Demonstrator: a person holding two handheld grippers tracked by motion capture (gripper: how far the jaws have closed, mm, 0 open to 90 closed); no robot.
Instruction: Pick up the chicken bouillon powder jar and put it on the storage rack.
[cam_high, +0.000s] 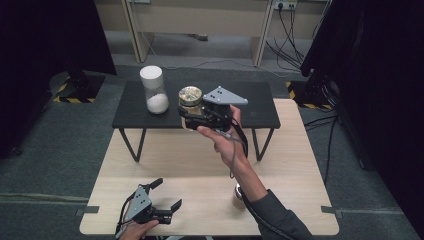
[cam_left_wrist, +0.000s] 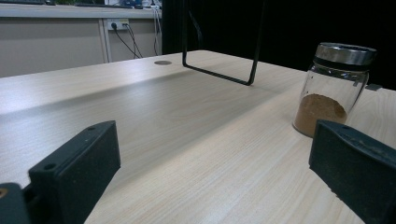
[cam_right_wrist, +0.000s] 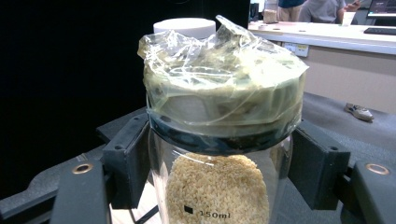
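Right claw clamps grain-filled jar — left claw gapes, holding nothing.

White-lidded jar of white powder on black shelf; brown-powder jar on wooden table

High view: we look forward and down on the tabletop. Left gripper view: low, level, between its jaws. Right gripper view: close on the jar between its jaws; shared with high view.
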